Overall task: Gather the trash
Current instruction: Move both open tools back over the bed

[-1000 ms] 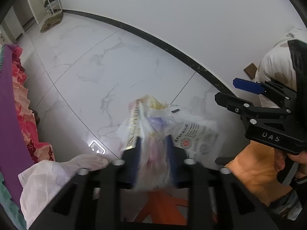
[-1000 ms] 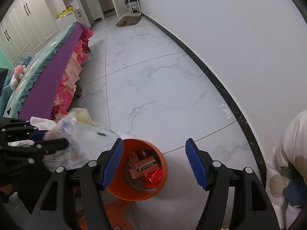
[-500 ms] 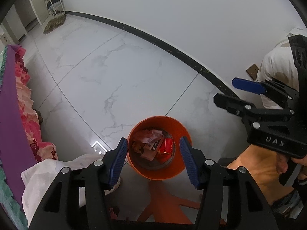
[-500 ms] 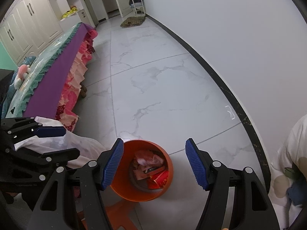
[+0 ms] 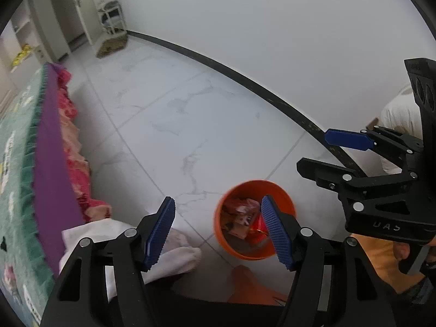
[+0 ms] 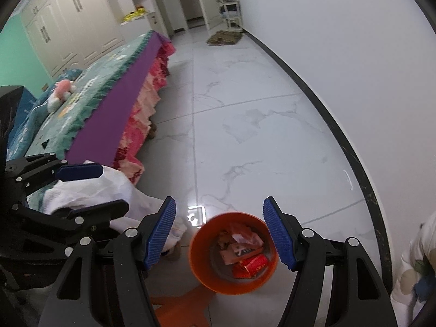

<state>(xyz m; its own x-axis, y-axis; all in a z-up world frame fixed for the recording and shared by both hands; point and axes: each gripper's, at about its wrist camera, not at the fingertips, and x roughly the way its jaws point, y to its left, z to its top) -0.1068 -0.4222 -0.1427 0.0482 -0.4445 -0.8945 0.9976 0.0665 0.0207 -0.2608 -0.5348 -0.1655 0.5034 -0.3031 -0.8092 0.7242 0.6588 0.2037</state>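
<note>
An orange bin [image 5: 239, 253] stands on the white marble floor, holding red packets and crumpled wrappers [image 5: 239, 218]. My left gripper [image 5: 218, 231] hovers above and to the left of it. Its jaws are opening with nothing between them, and its right finger overlaps the bin's rim. My right gripper [image 6: 219, 231] is open and empty, with the bin [image 6: 201, 267] and its wrappers [image 6: 239, 248] low between its fingers. Each gripper also shows in the other's view: the right gripper [image 5: 335, 154] at the right edge, the left gripper [image 6: 92, 190] at the left edge.
A bed [image 6: 114, 103] with a teal and purple cover and a pink frill runs along the left. White cloth [image 6: 90, 190] lies at its near corner. A black skirting [image 6: 321, 103] lines the white wall on the right. An orange piece [image 6: 179, 305] sits below the bin.
A second ago my left gripper held a plastic bag of rubbish over the bin. The bag has left the jaws, which have spread wider. Both grippers have risen, showing more of the room.
</note>
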